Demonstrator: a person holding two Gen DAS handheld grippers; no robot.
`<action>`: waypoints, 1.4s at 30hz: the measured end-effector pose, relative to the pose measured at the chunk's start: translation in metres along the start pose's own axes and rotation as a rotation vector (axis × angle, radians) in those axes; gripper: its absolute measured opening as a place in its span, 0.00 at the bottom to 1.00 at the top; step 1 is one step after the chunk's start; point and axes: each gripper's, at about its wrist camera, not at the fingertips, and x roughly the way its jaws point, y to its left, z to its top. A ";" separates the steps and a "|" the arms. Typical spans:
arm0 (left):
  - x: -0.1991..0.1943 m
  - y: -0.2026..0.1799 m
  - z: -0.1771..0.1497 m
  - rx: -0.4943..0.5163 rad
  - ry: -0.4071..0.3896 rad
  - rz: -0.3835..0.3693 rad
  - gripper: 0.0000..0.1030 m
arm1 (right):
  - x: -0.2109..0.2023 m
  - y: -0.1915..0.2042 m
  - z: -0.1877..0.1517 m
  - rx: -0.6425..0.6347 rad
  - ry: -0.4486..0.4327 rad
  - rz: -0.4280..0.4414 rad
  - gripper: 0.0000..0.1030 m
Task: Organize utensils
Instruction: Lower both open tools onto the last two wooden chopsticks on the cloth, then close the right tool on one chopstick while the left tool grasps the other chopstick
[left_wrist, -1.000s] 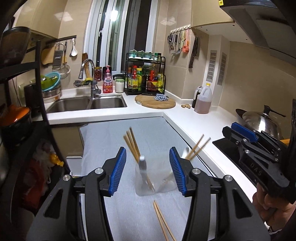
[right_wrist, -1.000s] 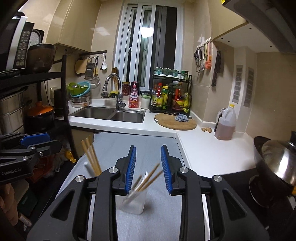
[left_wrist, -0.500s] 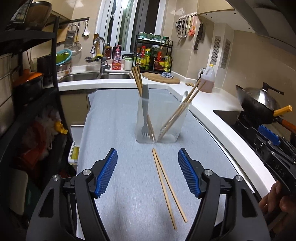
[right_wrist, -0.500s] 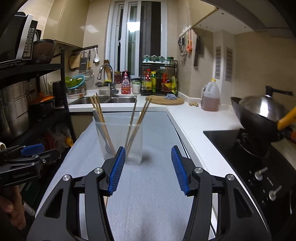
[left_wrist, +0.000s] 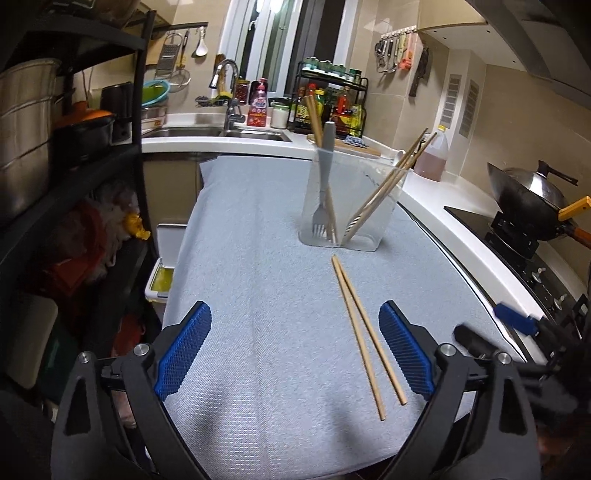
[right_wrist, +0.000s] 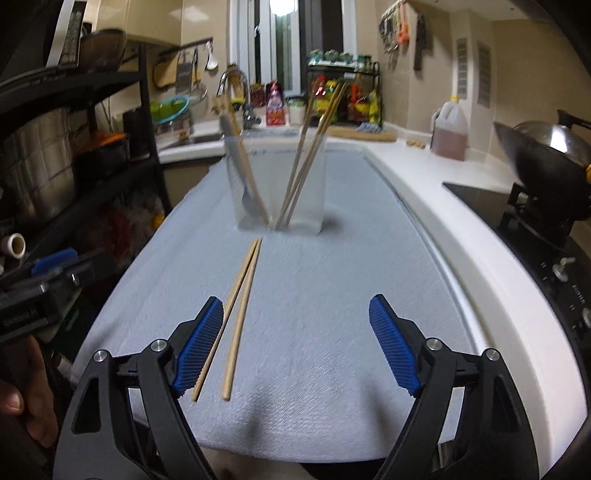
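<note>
Wooden chopsticks (left_wrist: 364, 332) are lying loose on the grey mat (left_wrist: 258, 258), near the clear holder (left_wrist: 347, 206). Left gripper (left_wrist: 295, 350) and right gripper (right_wrist: 293, 347) are hovering wide, empty. Better pinching both sticks mid-length, closing squarely.

The left gripper (left_wrist: 295, 347) and the right gripper (right_wrist: 296, 343) both hang low over the tabletop (left_wrist: 266, 258), side by side, jaws spread wide and holding nothing, blue pads (left_wrist: 404, 352) facing inward.
</note>
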 end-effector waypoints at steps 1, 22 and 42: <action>0.002 0.003 -0.001 -0.007 0.008 -0.003 0.87 | 0.007 0.004 -0.005 -0.003 0.024 0.009 0.70; 0.019 -0.006 -0.023 0.024 0.113 -0.024 0.49 | 0.049 0.027 -0.041 -0.050 0.151 0.061 0.06; 0.066 -0.078 -0.063 0.156 0.227 -0.030 0.43 | 0.035 -0.032 -0.055 0.051 0.123 0.014 0.06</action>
